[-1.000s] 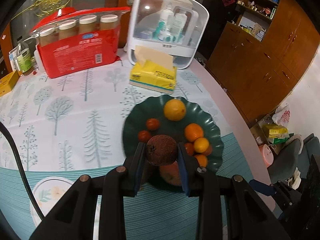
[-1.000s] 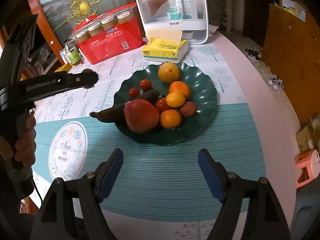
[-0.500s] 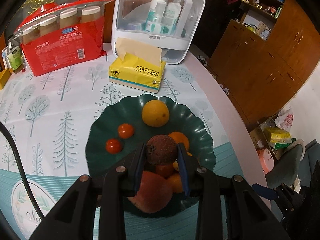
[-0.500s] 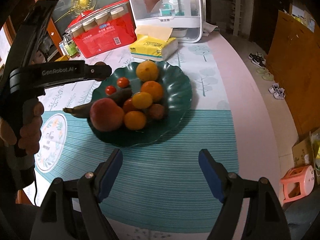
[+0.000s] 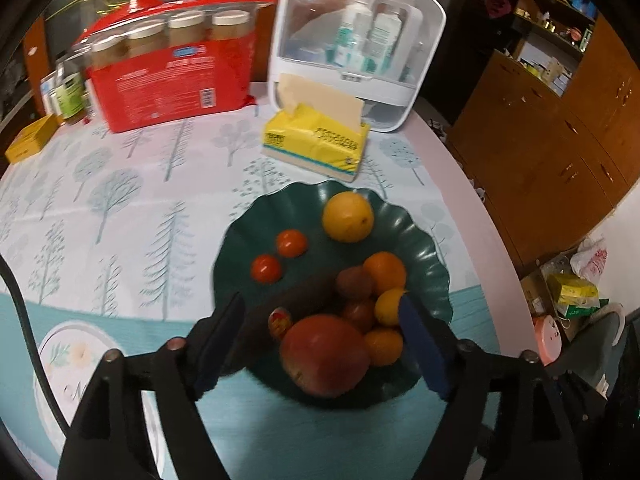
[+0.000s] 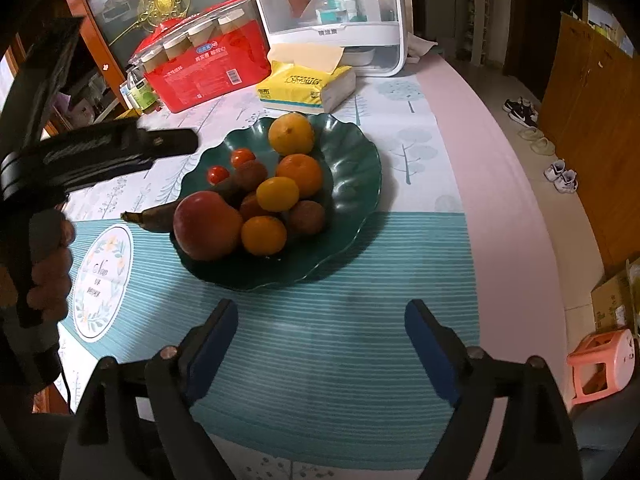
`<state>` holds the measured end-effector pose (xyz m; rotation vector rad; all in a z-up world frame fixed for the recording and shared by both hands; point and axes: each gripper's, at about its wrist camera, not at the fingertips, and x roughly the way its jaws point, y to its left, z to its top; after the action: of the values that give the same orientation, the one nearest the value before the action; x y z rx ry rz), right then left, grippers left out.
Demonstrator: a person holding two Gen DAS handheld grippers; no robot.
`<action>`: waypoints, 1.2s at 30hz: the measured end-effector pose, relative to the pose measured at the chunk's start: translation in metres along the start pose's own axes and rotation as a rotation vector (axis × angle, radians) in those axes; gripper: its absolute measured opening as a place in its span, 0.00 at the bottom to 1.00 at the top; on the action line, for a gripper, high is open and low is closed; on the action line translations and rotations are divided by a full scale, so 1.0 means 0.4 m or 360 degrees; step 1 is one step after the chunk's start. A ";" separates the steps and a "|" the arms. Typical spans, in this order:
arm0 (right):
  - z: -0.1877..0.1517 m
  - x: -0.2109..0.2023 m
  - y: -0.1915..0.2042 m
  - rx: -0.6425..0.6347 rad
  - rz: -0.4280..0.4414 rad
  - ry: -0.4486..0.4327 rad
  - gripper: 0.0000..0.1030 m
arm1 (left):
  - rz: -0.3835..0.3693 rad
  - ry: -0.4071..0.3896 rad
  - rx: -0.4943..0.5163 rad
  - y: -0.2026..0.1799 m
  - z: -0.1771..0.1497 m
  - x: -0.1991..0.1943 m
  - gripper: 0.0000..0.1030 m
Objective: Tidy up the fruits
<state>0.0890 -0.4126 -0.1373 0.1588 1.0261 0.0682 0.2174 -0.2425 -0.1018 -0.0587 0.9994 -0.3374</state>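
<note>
A dark green scalloped plate (image 5: 424, 240) holds oranges, two cherry tomatoes (image 5: 291, 242), a big red apple (image 5: 324, 354) and a dark banana (image 6: 154, 218). A brown rough-skinned fruit (image 5: 354, 282) lies loose on the plate against an orange (image 5: 385, 272). My left gripper (image 5: 320, 312) hovers just above the fruit pile. Its jaws are opening and grip nothing. In the right wrist view the same brown fruit (image 6: 251, 174) sits behind the banana, and a second one (image 6: 307, 217) lies nearer. My right gripper (image 6: 322, 316) hangs over the striped cloth in front of the plate, jaws opening, nothing between them.
Behind the plate lie a yellow tissue pack (image 5: 316, 142), a red pack of jars (image 5: 172, 76) and a white cosmetics case (image 5: 356, 44). A round floral coaster (image 6: 102, 276) sits left of the plate. A person's hand (image 6: 48, 264) holds the left gripper. The table edge curves off at right.
My left gripper's jaws have spread wide and let go of the brown fruit, which now rests on the plate beside the orange. The right gripper's jaws stand slightly wider.
</note>
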 end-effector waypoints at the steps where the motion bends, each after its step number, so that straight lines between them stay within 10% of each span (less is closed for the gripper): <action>1: -0.003 -0.003 0.003 0.0005 0.0003 -0.0001 0.85 | 0.0007 -0.0004 -0.0013 0.011 -0.015 -0.017 0.78; 18: -0.092 -0.028 0.154 0.0078 0.0034 0.0048 0.88 | 0.0177 0.0119 -0.0310 0.265 -0.295 -0.222 0.80; 36: -0.155 -0.114 0.519 0.0093 0.0068 0.0085 0.88 | 0.0363 0.0015 -0.0058 0.486 -0.331 -0.507 0.85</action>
<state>0.0159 -0.2077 -0.0961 0.2333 1.0784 0.0814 0.0559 0.0170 -0.0479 0.0239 1.0106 -0.1109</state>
